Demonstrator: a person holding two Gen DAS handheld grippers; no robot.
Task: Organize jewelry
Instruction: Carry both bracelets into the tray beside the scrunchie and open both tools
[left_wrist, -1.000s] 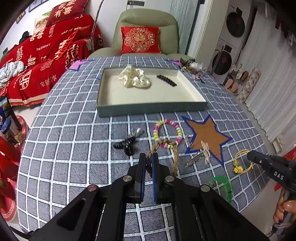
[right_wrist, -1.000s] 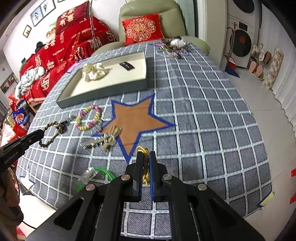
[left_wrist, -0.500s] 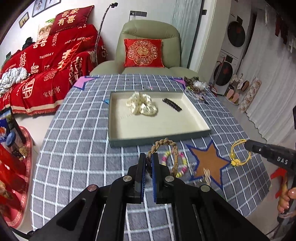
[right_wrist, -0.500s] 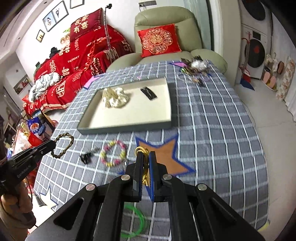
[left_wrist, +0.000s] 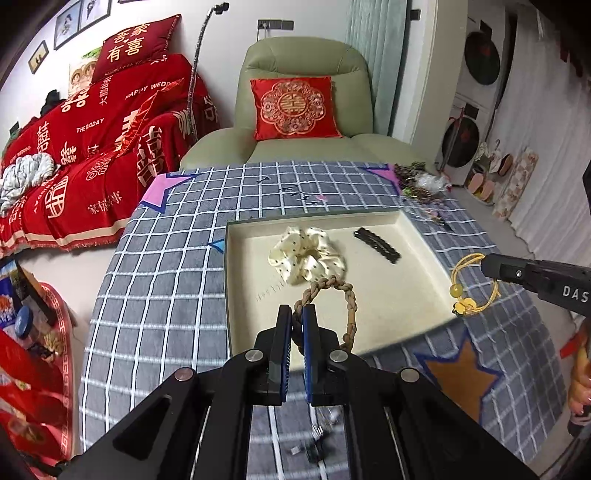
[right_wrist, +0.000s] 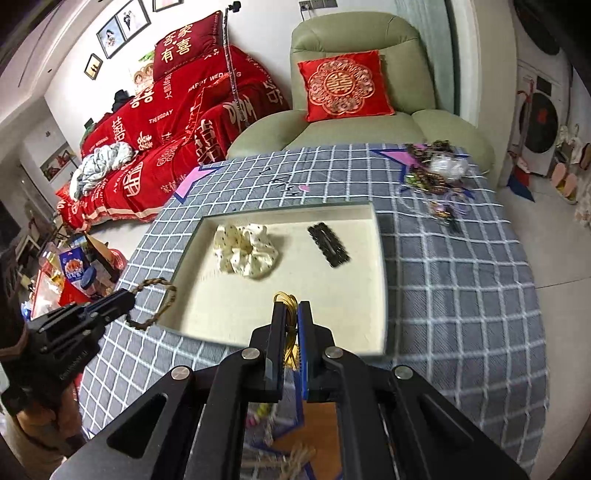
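Left tool (left_wrist: 297, 325) clamped on braided bracelet (left_wrist: 332, 295), held level above tray (left_wrist: 410, 291), lower centre. Right tool (right_wrist: 291, 325) clamped on yellow cord bracelet (right_wrist: 286, 301), likewise level.

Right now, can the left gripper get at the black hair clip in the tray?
Probably not yet. The left gripper is shut on the braided bracelet, so it's occupied. The path to the black hair clip across the tray looks open otherwise.
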